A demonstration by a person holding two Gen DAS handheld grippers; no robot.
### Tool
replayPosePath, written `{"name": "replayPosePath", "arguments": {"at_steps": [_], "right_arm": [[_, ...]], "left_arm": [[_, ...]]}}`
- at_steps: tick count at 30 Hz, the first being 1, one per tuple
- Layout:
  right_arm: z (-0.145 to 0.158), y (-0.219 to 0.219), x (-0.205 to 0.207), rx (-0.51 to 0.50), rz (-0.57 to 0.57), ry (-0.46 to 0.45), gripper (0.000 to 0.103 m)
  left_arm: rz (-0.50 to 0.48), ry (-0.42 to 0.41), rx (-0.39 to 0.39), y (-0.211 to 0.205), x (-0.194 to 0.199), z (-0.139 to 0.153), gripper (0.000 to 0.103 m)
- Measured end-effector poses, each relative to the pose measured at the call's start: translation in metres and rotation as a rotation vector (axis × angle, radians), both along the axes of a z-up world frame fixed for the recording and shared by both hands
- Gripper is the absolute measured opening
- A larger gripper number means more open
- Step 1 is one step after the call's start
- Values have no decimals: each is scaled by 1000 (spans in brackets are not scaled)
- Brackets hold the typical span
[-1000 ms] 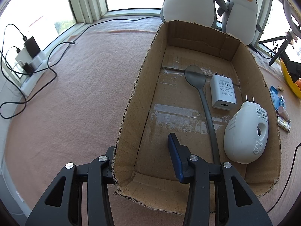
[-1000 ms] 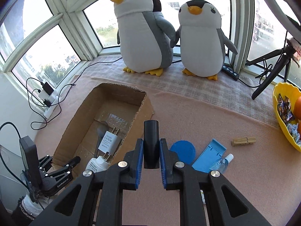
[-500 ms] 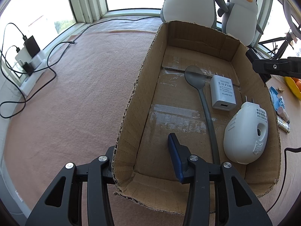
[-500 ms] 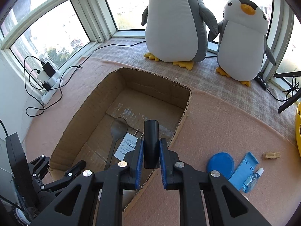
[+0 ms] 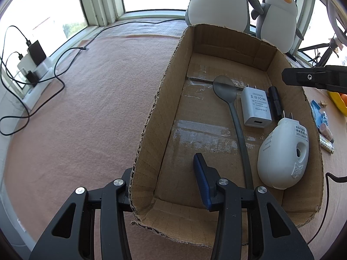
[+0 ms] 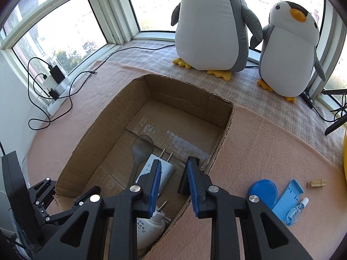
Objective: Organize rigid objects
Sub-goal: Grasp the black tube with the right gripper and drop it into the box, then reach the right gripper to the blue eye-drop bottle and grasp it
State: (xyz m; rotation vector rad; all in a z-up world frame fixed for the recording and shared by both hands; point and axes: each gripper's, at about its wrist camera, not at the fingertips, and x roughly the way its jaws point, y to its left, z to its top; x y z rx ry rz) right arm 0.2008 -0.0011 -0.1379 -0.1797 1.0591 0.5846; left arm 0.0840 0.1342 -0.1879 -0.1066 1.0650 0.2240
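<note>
An open cardboard box (image 5: 151, 117) lies on the pink mat. Inside it are a grey spoon (image 5: 233, 108), a white charger (image 5: 256, 107), a white plug-in device (image 5: 284, 156) and a small black cylinder (image 5: 275, 101) next to the charger. My left gripper (image 5: 162, 177) straddles the box's near-left wall, one finger outside and one inside; whether it pinches the wall is unclear. My right gripper (image 6: 173, 173) is open and empty above the box's right side; the charger (image 6: 164, 171) shows between its fingers. It also shows in the left wrist view (image 5: 303, 79).
Two plush penguins (image 6: 214, 26) stand behind the box. Right of the box lie a blue disc (image 6: 263, 191), a blue case (image 6: 288, 197), a small bottle (image 6: 297, 210) and a wooden clothespin (image 6: 317, 183). A power strip with cables (image 6: 56, 86) sits at the left window.
My right gripper has moved over the box and opened. The black cylinder it held now lies in the box beside the charger. The left gripper has not moved.
</note>
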Motion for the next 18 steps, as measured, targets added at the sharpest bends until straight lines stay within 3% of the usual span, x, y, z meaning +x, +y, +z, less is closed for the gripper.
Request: {"name": "replayPosePath", "arguments": {"at_steps": [9,18], "right_arm": [[5,-8,-3,18,-9,-1,31],[13,-57,-2,75,-92,19,31]], "left_arm": [[0,0,0,0,0,0,42],[0,0,0,0,0,0,42]]}}
